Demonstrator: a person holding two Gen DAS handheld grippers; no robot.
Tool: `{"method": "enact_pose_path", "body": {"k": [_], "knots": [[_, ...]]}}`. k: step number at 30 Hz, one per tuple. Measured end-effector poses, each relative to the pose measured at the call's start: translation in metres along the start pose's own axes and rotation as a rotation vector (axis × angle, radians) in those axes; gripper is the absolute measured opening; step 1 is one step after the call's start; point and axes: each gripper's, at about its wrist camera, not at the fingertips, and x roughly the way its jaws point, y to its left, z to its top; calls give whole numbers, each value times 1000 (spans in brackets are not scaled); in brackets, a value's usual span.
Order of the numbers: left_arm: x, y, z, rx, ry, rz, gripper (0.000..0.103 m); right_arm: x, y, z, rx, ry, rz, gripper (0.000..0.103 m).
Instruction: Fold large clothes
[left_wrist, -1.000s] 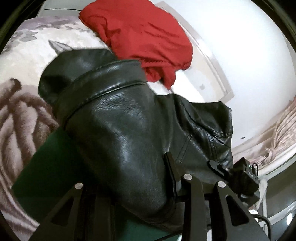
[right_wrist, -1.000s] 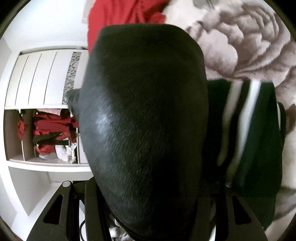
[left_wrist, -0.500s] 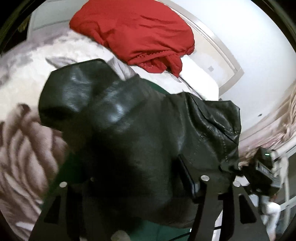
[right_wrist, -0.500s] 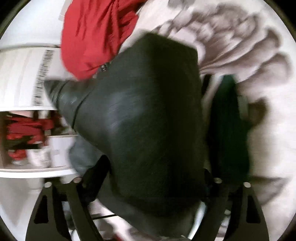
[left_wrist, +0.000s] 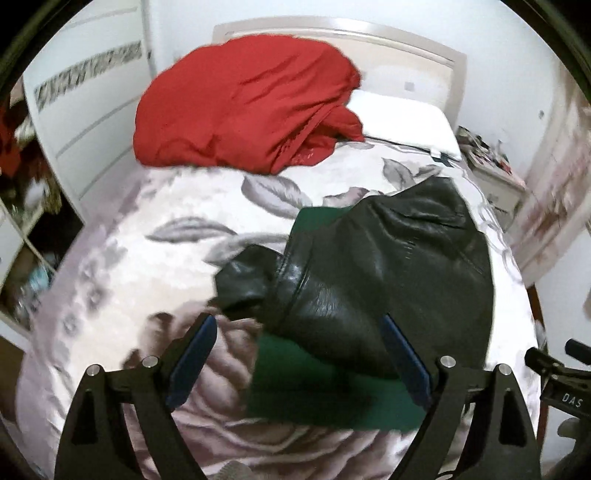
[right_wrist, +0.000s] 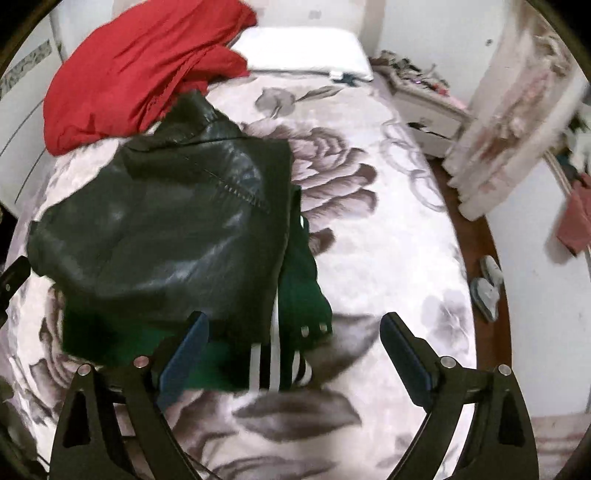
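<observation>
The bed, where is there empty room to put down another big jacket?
On the bed, the flowered cover lies bare to the right of the black leather jacket and green garment, out to the bed's right edge. Another bare patch shows left of the jacket, below the red cloth. The head end is crowded.

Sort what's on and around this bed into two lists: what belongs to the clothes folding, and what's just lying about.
Part of the job:
- black leather jacket, folded
- green striped garment under it
- red garment, heaped near the headboard
- left tongs and right tongs, both open and empty

Just lying about:
- floral blanket
- white pillow
- cluttered nightstand
- slippers on the floor
</observation>
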Motion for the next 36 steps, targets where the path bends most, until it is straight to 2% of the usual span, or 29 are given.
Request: {"method": "enact_pose_path", "body": {"k": [2,8,17,22,30,36], "knots": [[-27,1,-2,33,-11,-4,91,-26,-2,-15,25,-23,-7,95],[-121,-5,-24,103,-36,-15,91,-147,-11,-64,68,-96,-23,95],[-272,-5,-51,87,-79,-42,91,-322,-28,-136,74,-199,-41,95],[-342,-5,-63,74,-116,-39,91,-409,-43,-170,64,-250,-42,95],[-419,-8,-78,55,-161,-32,91,-523,-65,-220,53,-337,-27,96],[-451,-11,-86,53,-163,-19,91,-576,-72,-242,26,-389,-9,97]]}}
